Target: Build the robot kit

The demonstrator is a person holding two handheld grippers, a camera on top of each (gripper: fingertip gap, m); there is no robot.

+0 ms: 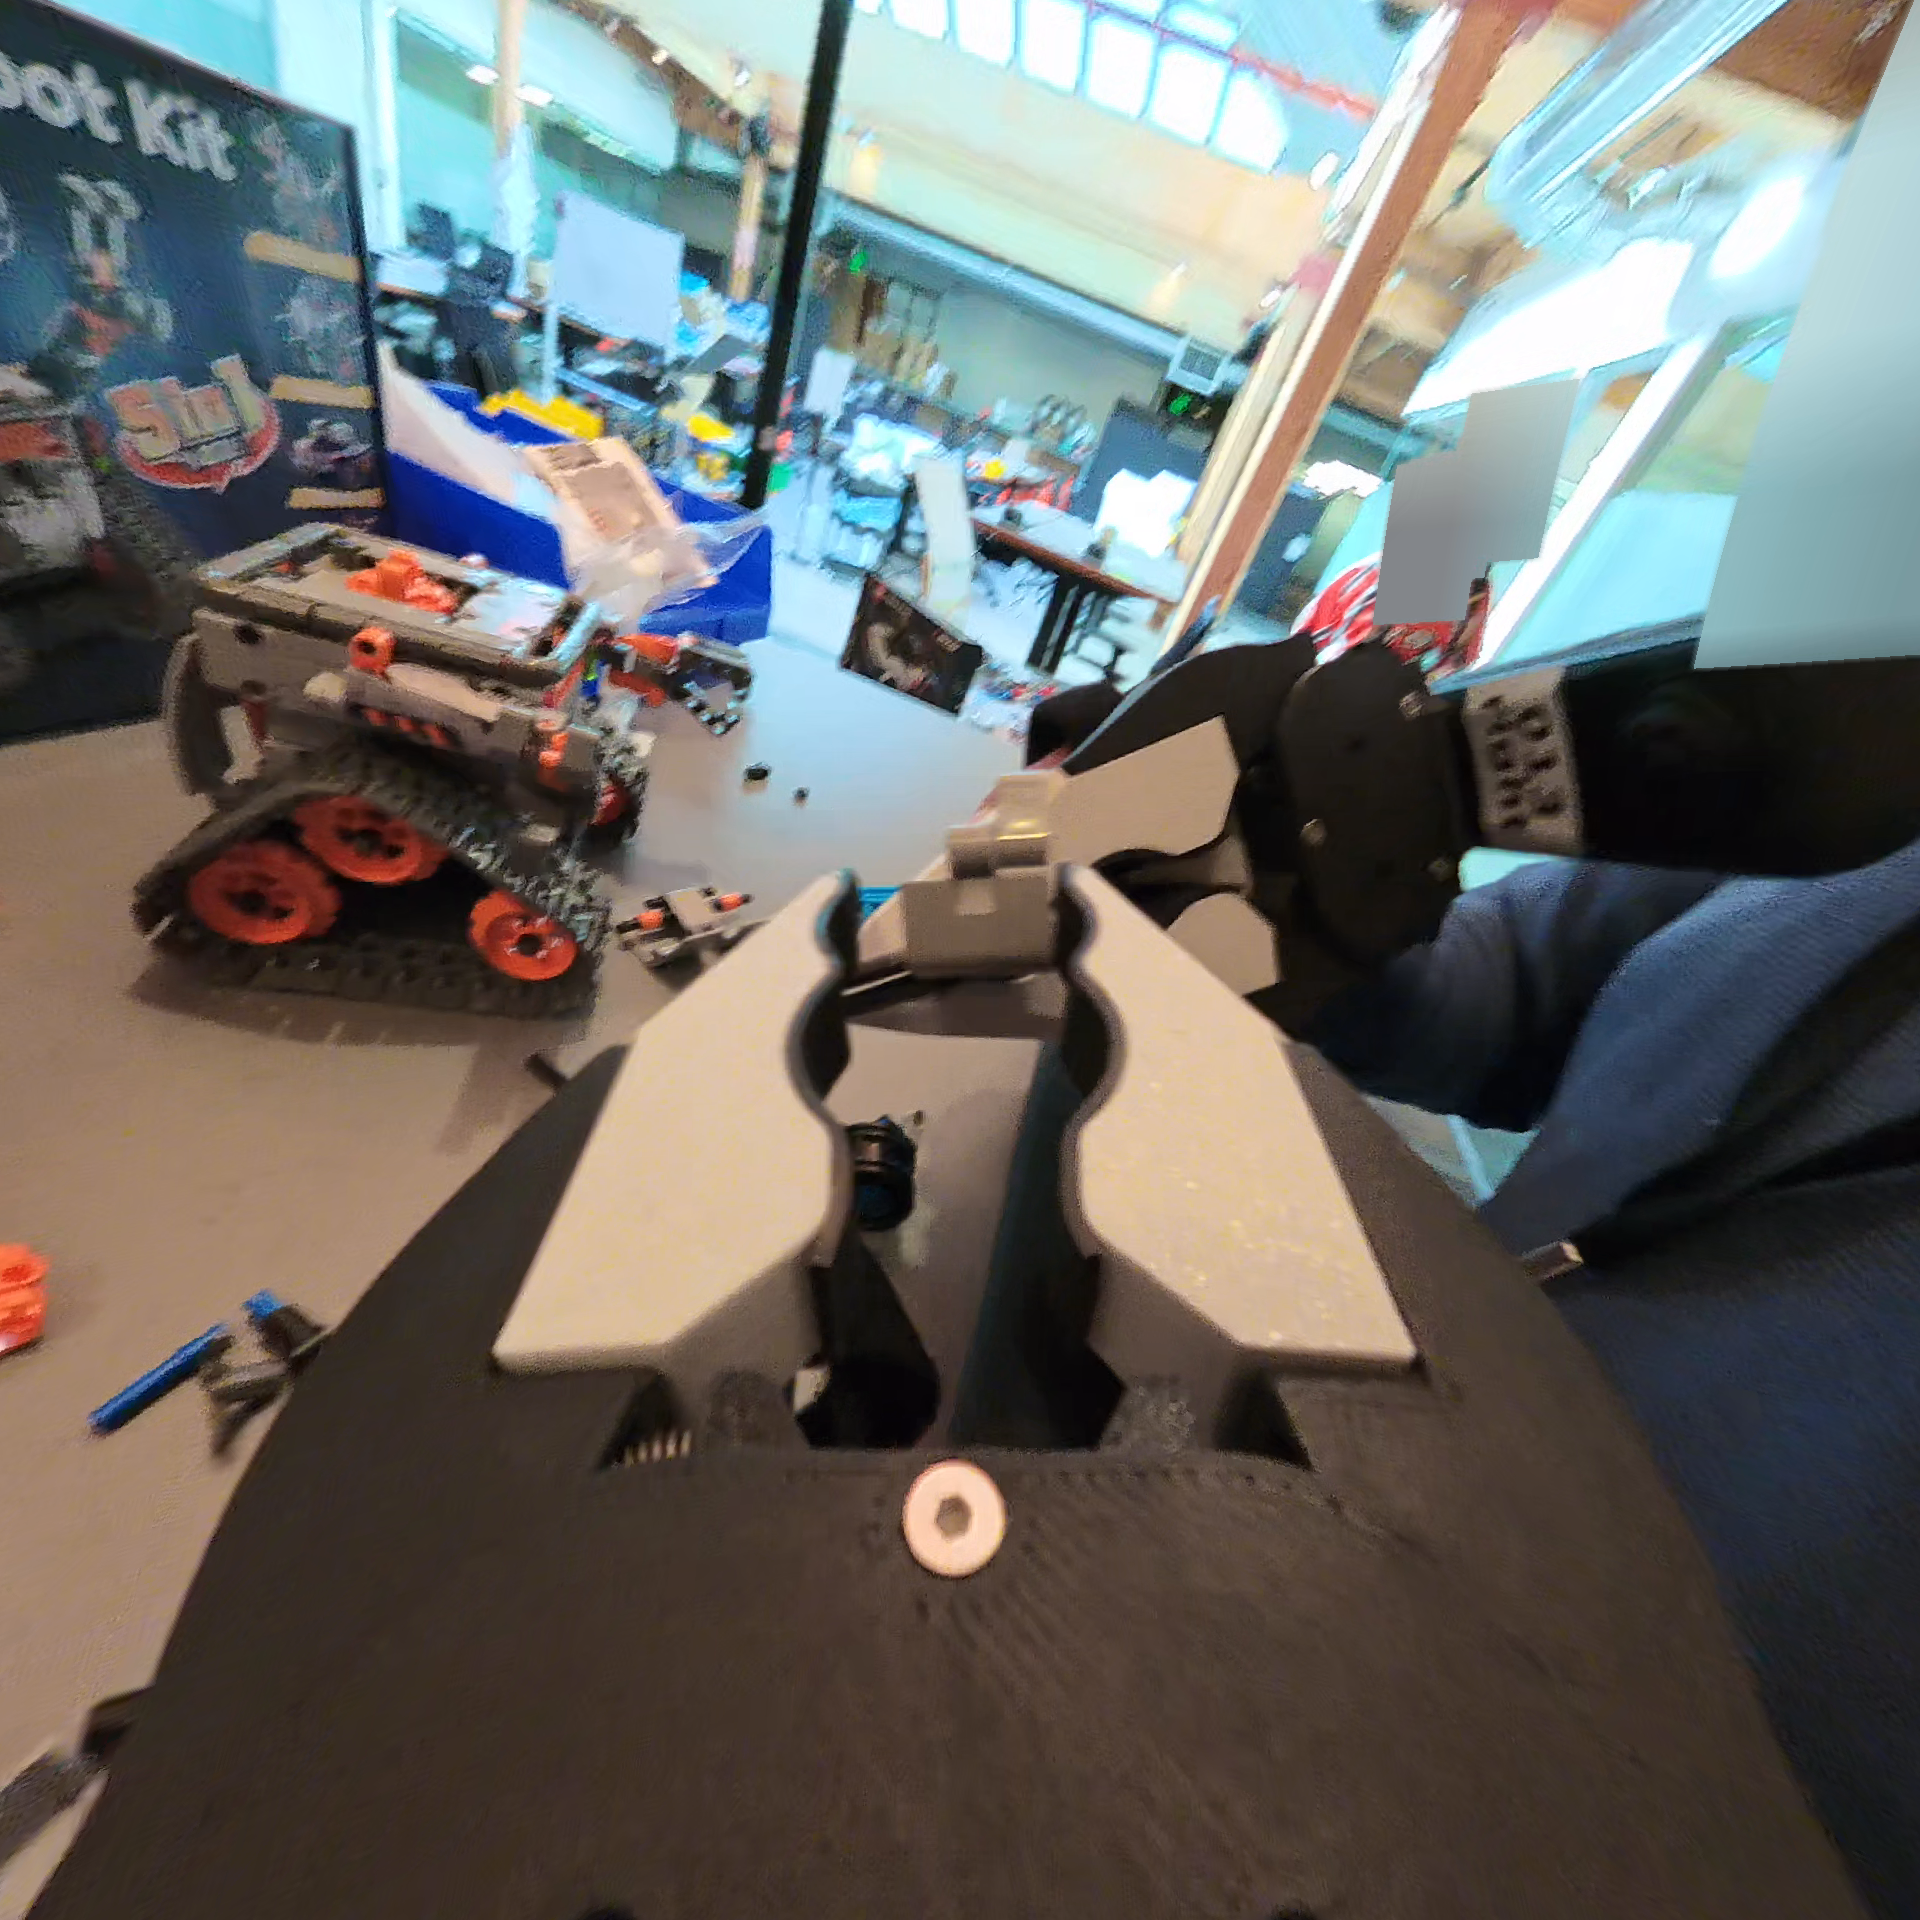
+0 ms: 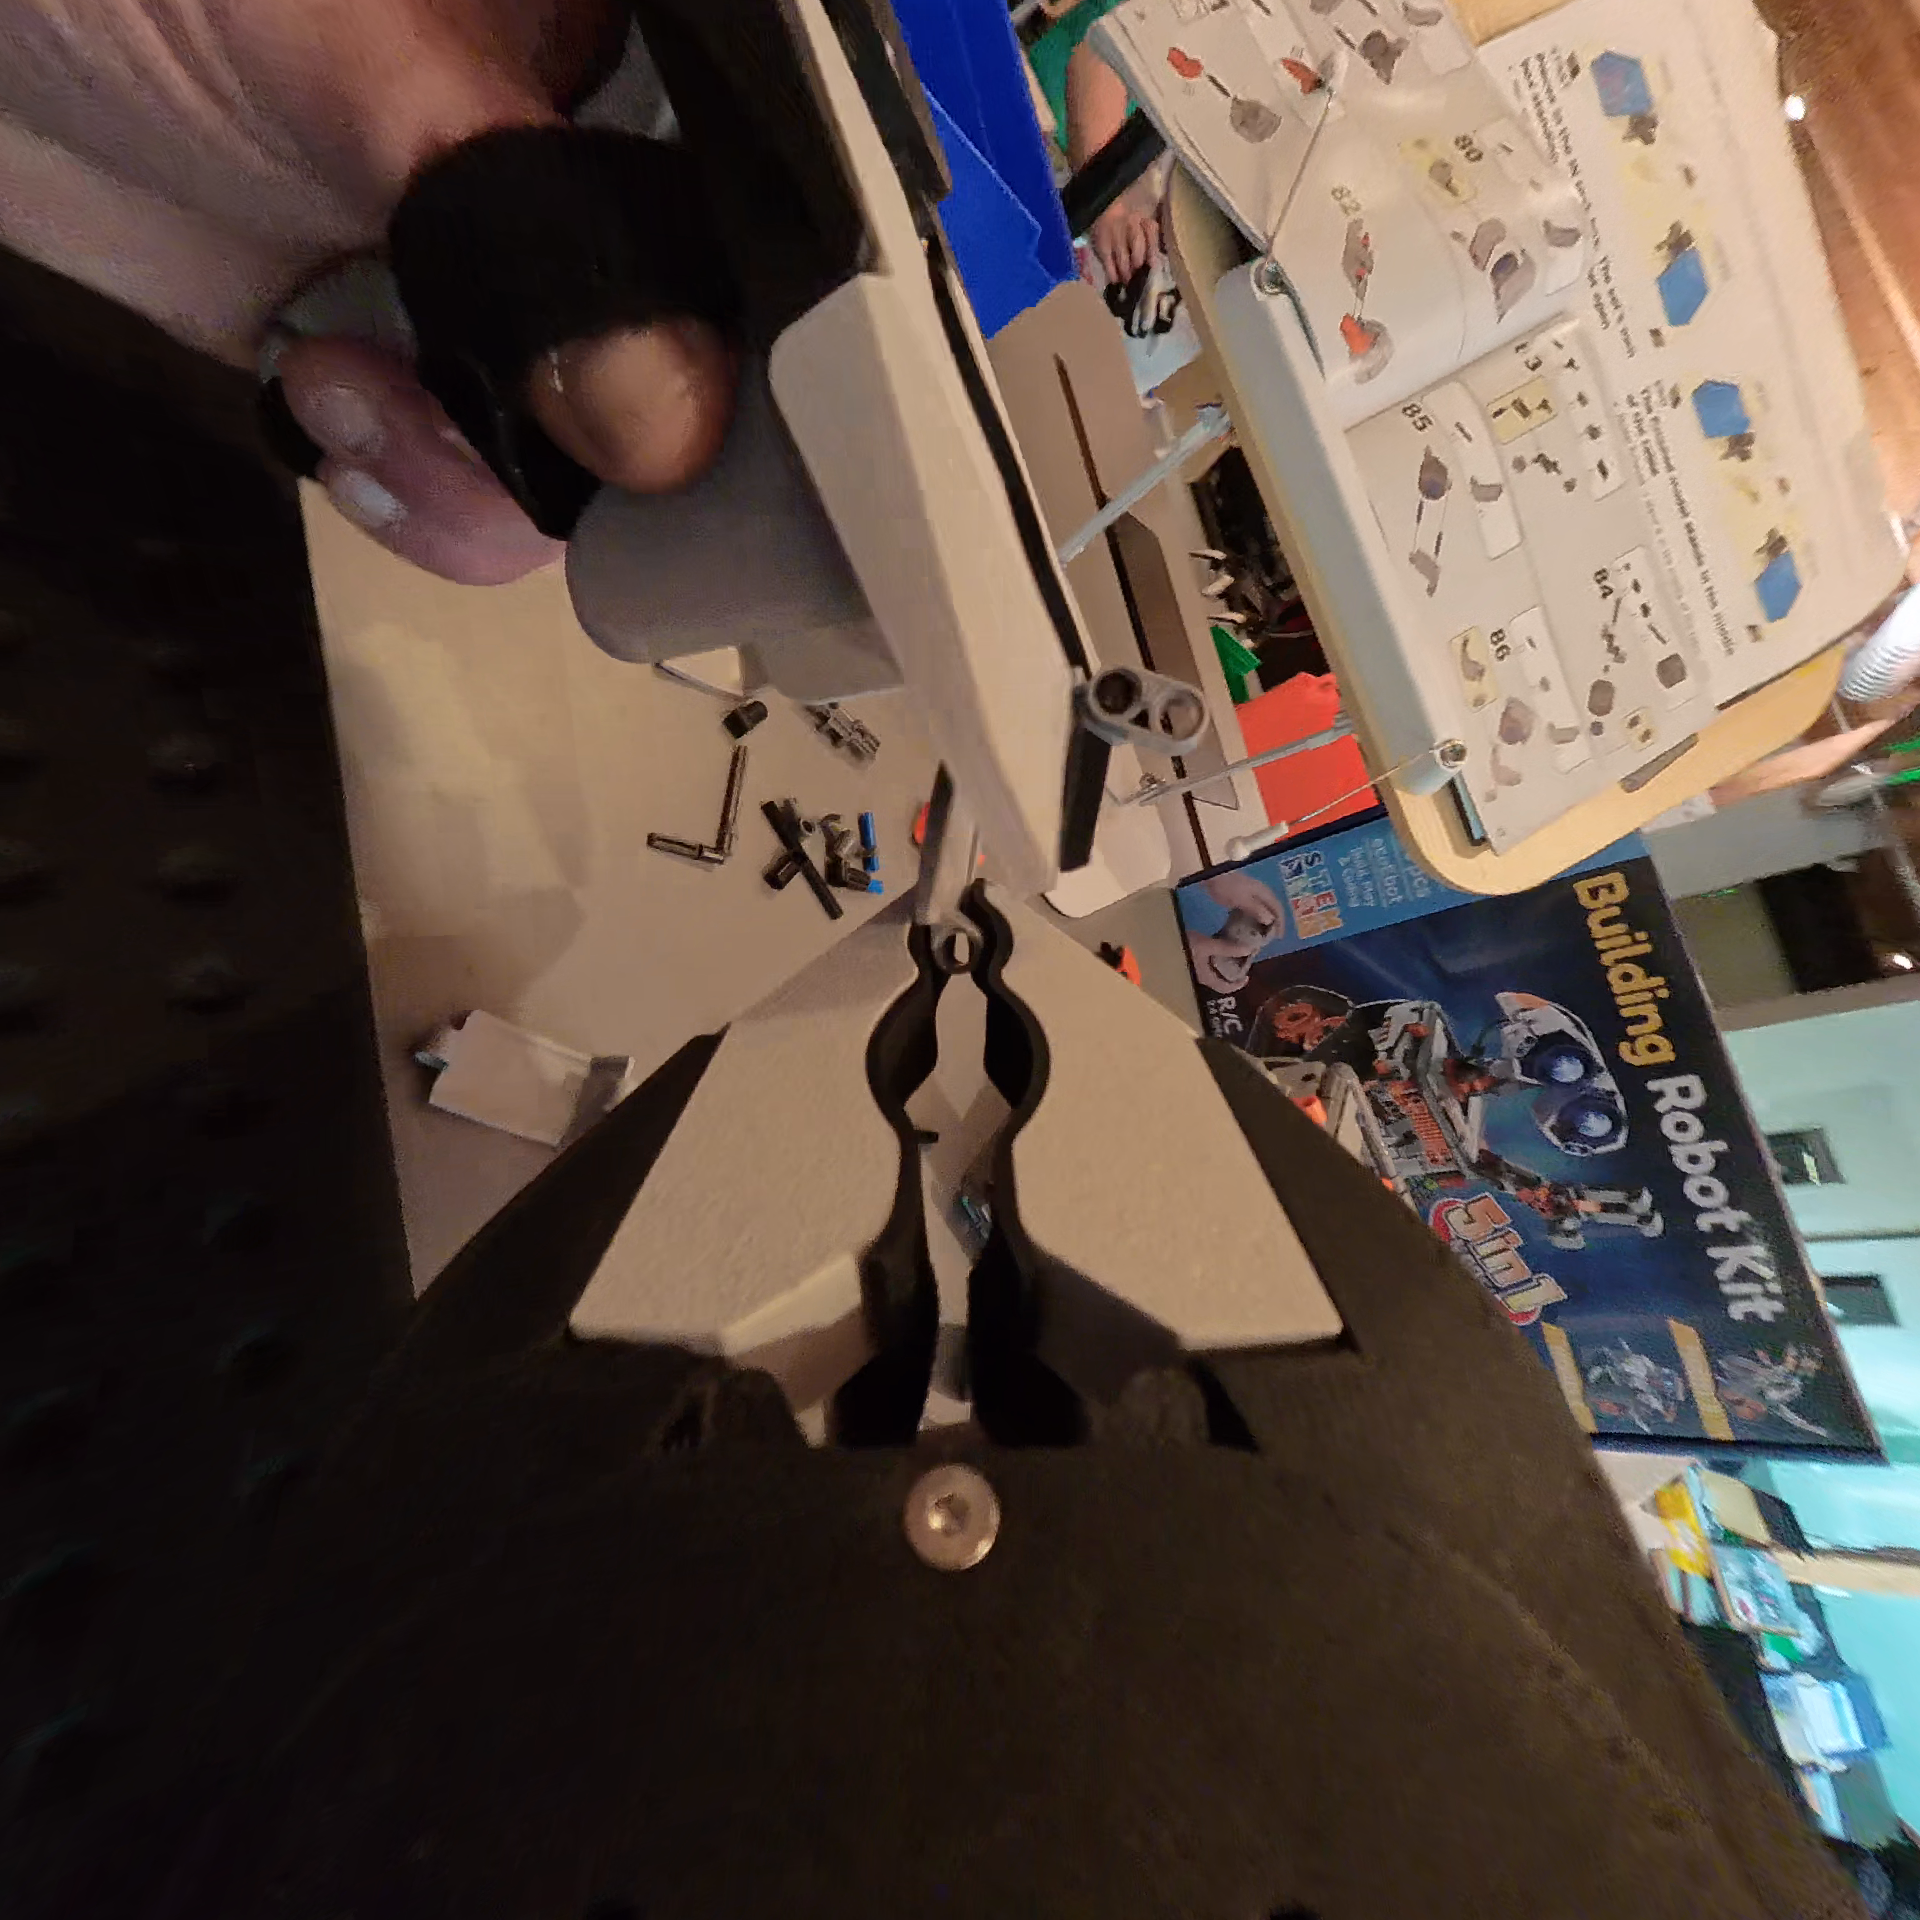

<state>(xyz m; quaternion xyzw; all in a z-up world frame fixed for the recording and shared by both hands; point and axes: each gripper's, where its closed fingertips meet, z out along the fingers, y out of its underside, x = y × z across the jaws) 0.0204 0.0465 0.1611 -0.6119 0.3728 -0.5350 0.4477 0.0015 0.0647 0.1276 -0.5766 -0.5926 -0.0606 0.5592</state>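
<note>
Up close, the left gripper [image 1: 961, 914] pinches a grey building-kit connector [image 1: 982, 894] while the right gripper [image 2: 958, 940] clamps a small grey pin [image 2: 954, 948], with the tracked robot model [image 1: 384, 769] standing far left on the grey table [image 1: 260, 1122].

The left gripper [image 1: 961, 914] is clamped on a grey part [image 1: 977, 920]; the right gripper [image 2: 961, 940] pinches a small grey pin [image 2: 951, 948], held sideways.

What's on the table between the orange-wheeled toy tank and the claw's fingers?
In the left wrist view, a small grey-and-orange brick piece lies between the orange-wheeled tracked toy tank and the left claw.
</note>
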